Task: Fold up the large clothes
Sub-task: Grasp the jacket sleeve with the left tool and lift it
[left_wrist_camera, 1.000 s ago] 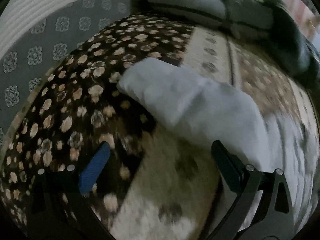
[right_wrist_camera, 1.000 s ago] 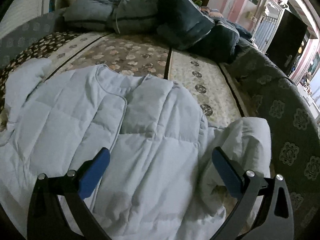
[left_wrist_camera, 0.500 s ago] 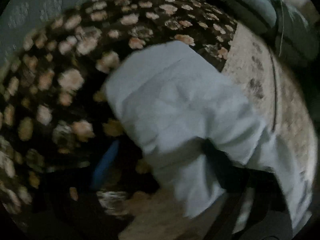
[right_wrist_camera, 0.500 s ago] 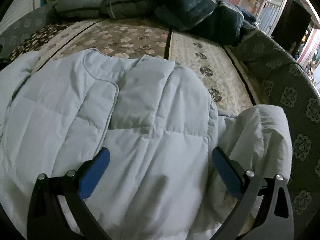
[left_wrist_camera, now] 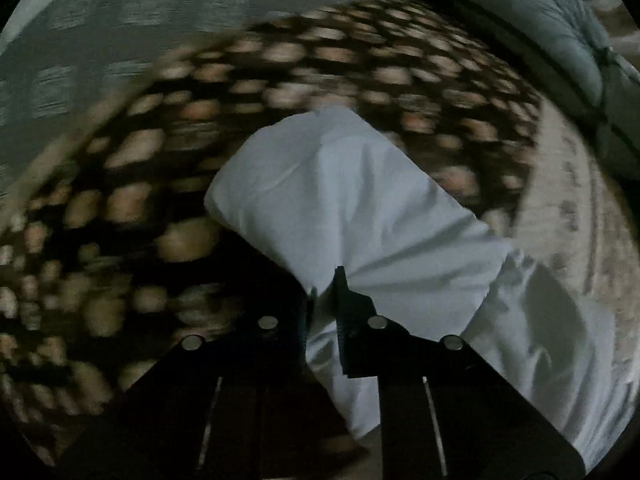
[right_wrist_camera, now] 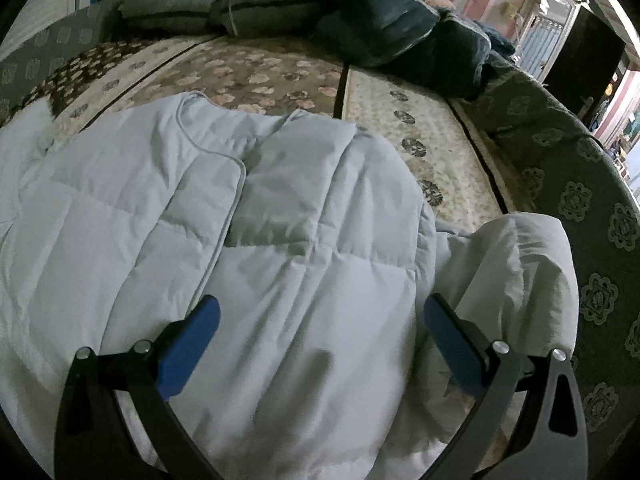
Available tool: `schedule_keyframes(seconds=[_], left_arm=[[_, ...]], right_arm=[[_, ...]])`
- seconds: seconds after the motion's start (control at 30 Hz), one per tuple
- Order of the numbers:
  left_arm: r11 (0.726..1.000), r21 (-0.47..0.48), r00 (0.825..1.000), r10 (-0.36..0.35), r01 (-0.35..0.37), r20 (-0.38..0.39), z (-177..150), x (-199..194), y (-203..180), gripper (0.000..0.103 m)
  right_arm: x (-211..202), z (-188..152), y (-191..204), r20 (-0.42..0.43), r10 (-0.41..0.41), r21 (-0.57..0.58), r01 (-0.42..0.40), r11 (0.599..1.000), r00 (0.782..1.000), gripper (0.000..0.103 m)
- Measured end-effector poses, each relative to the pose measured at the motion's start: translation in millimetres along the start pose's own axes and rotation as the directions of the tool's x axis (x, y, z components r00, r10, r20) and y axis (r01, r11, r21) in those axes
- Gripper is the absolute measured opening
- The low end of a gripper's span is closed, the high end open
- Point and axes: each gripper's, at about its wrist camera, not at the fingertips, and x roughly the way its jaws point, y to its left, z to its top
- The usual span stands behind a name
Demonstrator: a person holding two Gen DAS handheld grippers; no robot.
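The left gripper (left_wrist_camera: 322,300) has its jaws drawn nearly together, pinching a fold of the pale blue padded jacket's sleeve (left_wrist_camera: 340,200). The sleeve end bulges out just ahead of the fingertips, and the rest trails off to the gripper's right. Beyond and to the left of it lies the dark flower-patterned bed cover (left_wrist_camera: 160,152), blurred in this view.

The right gripper (right_wrist_camera: 320,336) stands with its blue-padded jaws wide apart, gripping nothing, just above the jacket (right_wrist_camera: 280,260). The jacket is spread flat on the bed directly ahead and beneath it, front panel overlapping at the left. The other sleeve (right_wrist_camera: 528,268) lies bunched just to the right of the right finger. Farther ahead are the patterned bed cover (right_wrist_camera: 420,128) and piled dark cushions (right_wrist_camera: 380,20).
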Motion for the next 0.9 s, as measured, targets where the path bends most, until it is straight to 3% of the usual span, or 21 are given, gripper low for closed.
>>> schedule_keyframes(seconds=[0.07,0.17,0.3,0.43,0.53,0.63,0.73,0.9], left_arm=[[0.998,-0.026,0.998,0.063,-0.064,-0.012,-10,1,36,0.011],[0.996,-0.082,0.999,0.024,-0.028,-0.042,-21,3,75,0.012],[0.996,-0.059,0.998,0.064,-0.064,0.005,-31,-9,80,0.011],[0.992,0.077,0.986,0.094,-0.105,0.134,-30,-48,43,0.01],[0.986,0.138,0.981,0.072,-0.097,0.179,-26,-71,17,0.01],[0.984,0.177,0.984,0.005,-0.037,0.181,-25,-95,-12,0.01],[0.965,0.26,0.977,-0.086,0.033,0.196,-39,-123,-49,0.01],[0.892,0.427,0.96,-0.236,0.151,0.152,-86,-149,-134,0.008]], right_arm=[[2,-1,0,0.012,-0.014,-0.001,0.014,1.0,1.0,0.102],[11,1,1,-0.009,-0.009,0.031,0.009,0.999,1.0,0.102],[8,2,1,-0.004,0.025,0.078,-0.024,0.997,1.0,0.102],[7,-1,4,-0.002,0.015,0.048,-0.015,0.999,1.0,0.102],[11,-5,0,-0.017,0.034,0.072,-0.033,0.997,0.999,0.102],[10,-11,-6,-0.018,0.066,0.111,-0.063,0.992,0.998,0.102],[6,-12,-11,-0.004,0.079,0.135,-0.077,0.988,0.997,0.102],[0,-11,-19,0.015,0.066,0.153,-0.068,0.986,0.998,0.102]])
